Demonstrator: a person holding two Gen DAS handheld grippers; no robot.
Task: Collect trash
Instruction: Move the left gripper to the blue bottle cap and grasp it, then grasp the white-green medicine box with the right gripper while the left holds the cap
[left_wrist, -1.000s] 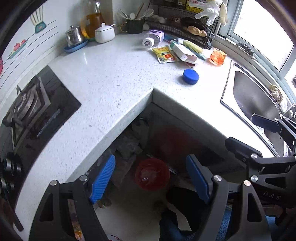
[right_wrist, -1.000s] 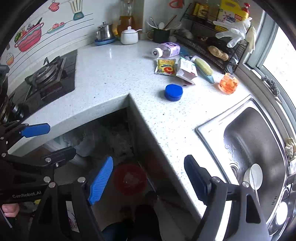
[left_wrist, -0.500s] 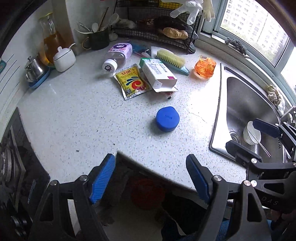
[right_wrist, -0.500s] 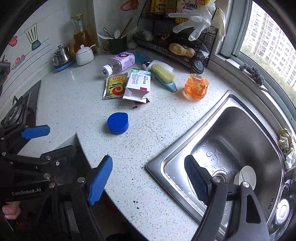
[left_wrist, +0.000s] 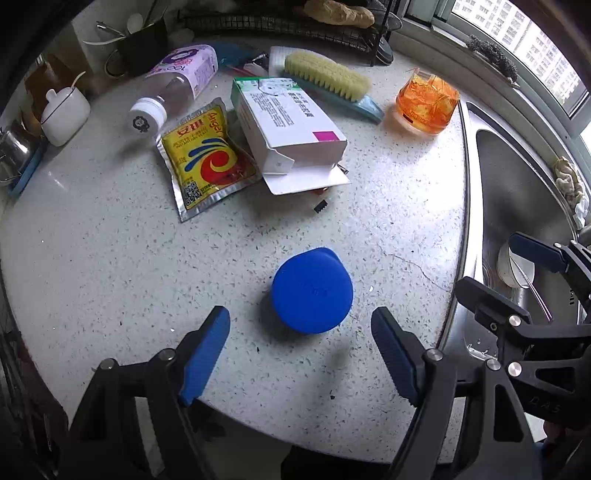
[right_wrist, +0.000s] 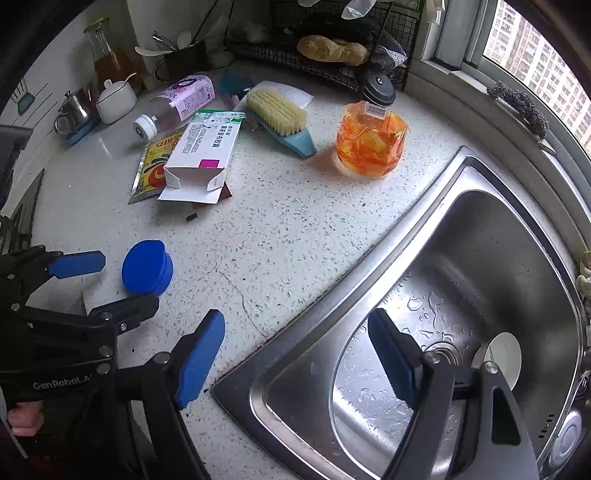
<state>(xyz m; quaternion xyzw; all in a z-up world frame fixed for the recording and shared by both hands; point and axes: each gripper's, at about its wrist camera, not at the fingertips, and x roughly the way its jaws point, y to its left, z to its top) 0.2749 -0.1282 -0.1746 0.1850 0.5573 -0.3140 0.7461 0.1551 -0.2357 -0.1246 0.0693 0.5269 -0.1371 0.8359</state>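
Observation:
A round blue lid (left_wrist: 312, 291) (right_wrist: 147, 267) lies on the speckled counter, just ahead of my open left gripper (left_wrist: 300, 354), which holds nothing. Further back lie a yellow foil packet (left_wrist: 207, 157) (right_wrist: 153, 168), an opened white carton (left_wrist: 290, 129) (right_wrist: 201, 157) and a toppled plastic bottle (left_wrist: 173, 83) (right_wrist: 175, 101). My right gripper (right_wrist: 295, 356) is open and empty, hanging over the corner of the steel sink (right_wrist: 480, 221). Its arm shows at the right of the left wrist view, and the left gripper (right_wrist: 92, 284) shows beside the lid in the right wrist view.
A scrub brush (left_wrist: 332, 83) (right_wrist: 279, 116) and an orange-filled pouch (left_wrist: 426, 103) (right_wrist: 371, 142) stand near a black wire rack (right_wrist: 332, 70). A white sugar pot (left_wrist: 64, 110), a steel pot and a utensil cup line the back left. A white dish (right_wrist: 502, 356) sits in the sink.
Both grippers have swung from the counter's inner corner and the floor bin forward over the counter. The blue lid now lies close before the left gripper; the right one has reached the sink.

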